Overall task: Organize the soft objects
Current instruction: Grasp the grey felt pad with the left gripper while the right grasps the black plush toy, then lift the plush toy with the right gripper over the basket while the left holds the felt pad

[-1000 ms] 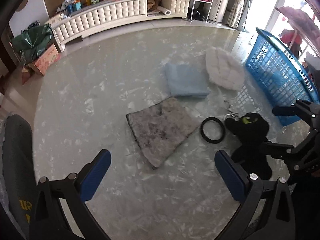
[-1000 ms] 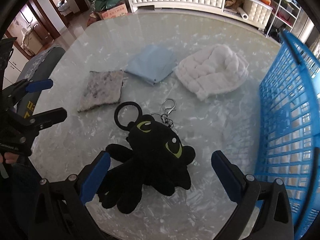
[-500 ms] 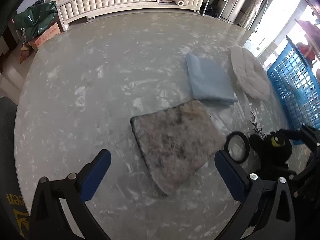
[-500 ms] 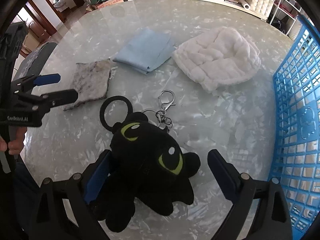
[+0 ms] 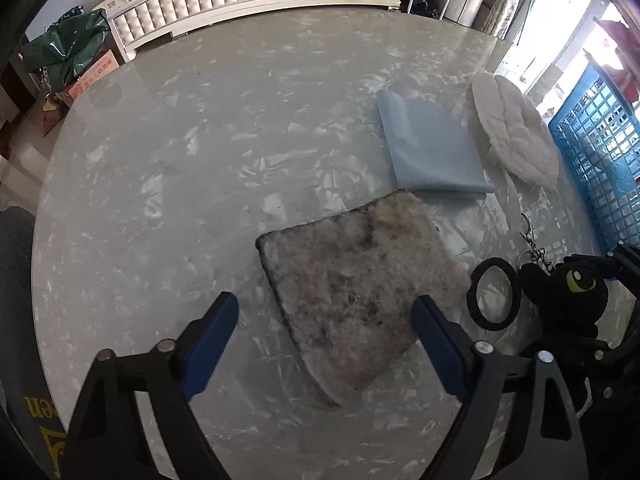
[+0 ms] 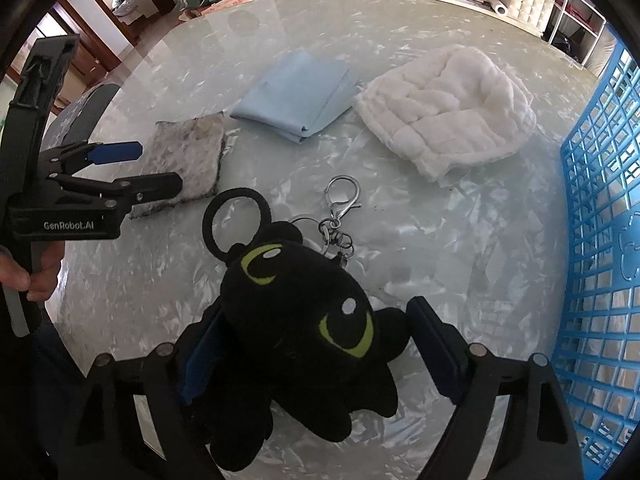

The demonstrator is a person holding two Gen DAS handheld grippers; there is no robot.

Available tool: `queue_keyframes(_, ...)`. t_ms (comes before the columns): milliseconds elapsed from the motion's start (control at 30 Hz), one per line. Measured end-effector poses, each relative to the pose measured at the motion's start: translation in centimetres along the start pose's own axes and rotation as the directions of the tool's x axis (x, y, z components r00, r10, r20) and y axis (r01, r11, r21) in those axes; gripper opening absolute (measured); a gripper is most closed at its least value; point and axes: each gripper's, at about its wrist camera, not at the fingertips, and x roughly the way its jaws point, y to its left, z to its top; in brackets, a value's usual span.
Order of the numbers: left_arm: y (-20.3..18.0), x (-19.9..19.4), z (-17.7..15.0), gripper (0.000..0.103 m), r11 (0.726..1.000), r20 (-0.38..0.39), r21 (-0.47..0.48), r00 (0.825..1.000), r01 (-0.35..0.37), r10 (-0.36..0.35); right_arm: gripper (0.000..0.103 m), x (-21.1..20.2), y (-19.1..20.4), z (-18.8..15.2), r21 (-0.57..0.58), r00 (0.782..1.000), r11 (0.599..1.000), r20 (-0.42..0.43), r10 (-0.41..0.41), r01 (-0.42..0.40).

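Black dragon plush [image 6: 304, 320] lies on the marble table [image 6: 420, 248] between the right claw's [image 6: 316, 356] spread jaws, awaiting a squeeze and lift to the blue basket [image 6: 600, 240], while the open left claw [image 5: 324, 344] hovers over a grey furry mat [image 5: 356, 284].

1. The desk [image 5: 180, 184] is glossy and smooth, marbled pale grey, and reflects light.
2. Grey mat [image 5: 356, 292], frame centre: matted, fuzzy fibre.
3. Blue cloth [image 6: 296, 96]: thin, smooth, matt fabric.
4. White pad [image 6: 448, 108], upper right: fluffy quilted plush.
5. Black toy [image 6: 304, 332]: matt plush; its clasp [image 6: 342, 198] is shiny metal.
6. Basket [image 6: 600, 240], right edge: glossy blue plastic lattice.
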Motion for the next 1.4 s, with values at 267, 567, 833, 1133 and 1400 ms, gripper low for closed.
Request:
queue_keyframes(267,-1.6,-1.2,0.1,0.016,0.994,0.014,0.004,0.994,0.107,-0.107,0.074,0.0,0.5,-0.5,-0.030,1.000,1.000,0.010,-0.002,0.003)
queue_keyframes(567,-2.1,-3.0,-0.6,0.011,0.992,0.038,0.007,0.992,0.122,-0.123,0.061,-0.4,0.9,-1.1,-0.023,0.999,0.999,0.019,0.032,-0.032)
queue_keyframes(833,-3.0,-7.8,-2.3,0.011,0.994,0.103,0.043,0.989,0.100,-0.104,0.061,-3.3,1.2,-1.5,-0.036,0.999,0.999,0.054,-0.007,0.009)
queue_keyframes(1133,-4.7,-12.6,-4.1,0.011,0.990,0.167,0.089,0.978,0.112,-0.126,0.061,-8.1,2.1,-2.0,-0.049,0.991,0.998,0.129,-0.041,0.048)
queue_keyframes(1400,-7.3,-15.6,-4.6,0.011,0.982,0.218,0.141,0.963,0.129,-0.158,0.061,-12.6,2.9,-2.0,-0.076,0.976,0.993,0.206,-0.070,0.087)
